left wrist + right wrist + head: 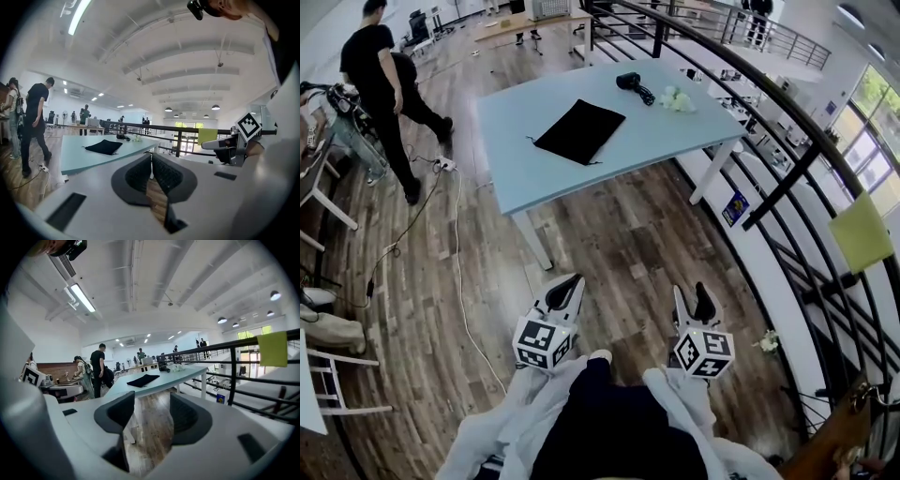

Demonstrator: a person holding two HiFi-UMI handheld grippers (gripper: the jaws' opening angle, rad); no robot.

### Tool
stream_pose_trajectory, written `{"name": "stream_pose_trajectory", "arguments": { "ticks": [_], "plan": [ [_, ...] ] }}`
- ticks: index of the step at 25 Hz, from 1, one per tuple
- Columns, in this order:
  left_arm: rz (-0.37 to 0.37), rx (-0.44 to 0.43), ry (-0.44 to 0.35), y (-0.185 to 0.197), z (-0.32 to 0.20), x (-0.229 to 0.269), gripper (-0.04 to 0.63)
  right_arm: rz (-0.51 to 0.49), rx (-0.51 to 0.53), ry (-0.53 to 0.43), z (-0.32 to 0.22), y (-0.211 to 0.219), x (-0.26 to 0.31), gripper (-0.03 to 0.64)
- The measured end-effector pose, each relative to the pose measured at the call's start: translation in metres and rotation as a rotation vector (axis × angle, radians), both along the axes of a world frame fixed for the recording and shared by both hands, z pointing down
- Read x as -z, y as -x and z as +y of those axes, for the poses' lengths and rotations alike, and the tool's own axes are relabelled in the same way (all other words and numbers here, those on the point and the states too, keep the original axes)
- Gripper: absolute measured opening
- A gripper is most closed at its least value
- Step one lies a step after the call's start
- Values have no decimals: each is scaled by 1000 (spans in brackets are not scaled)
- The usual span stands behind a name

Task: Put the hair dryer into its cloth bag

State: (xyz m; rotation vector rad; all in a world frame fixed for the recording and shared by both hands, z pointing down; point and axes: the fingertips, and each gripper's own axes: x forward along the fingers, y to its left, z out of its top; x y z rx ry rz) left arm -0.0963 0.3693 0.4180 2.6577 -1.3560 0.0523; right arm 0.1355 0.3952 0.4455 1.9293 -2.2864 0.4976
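Our black hair dryer [630,82] sits on the worktop [656,141] at 1 o'clock from the flat black cloth bag [579,130]. Left gripper [567,286] fingers are clenched together, right gripper [692,300] fingers released.

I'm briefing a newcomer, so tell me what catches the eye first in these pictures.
The pale blue table stands out on the wooden floor, with the black cloth bag lying flat mid-table and the hair dryer near its far edge. At the head view's bottom, the left gripper is shut and the right gripper open and empty, both short of the table.
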Motion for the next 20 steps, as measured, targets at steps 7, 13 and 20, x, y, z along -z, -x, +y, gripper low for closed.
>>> {"name": "stream_pose_trajectory", "arguments": {
  "ticks": [7, 13, 20],
  "plan": [
    [-21, -28, 10, 4, -25, -6, 21, -17, -20, 0, -24, 7, -2, 269],
    [-19, -44, 65, 7, -25, -24, 21, -19, -23, 37, -19, 11, -14, 284],
    [-7, -34, 101, 11, -30, -30, 25, -25, -33, 51, -19, 11, -15, 287]
  ]
}}
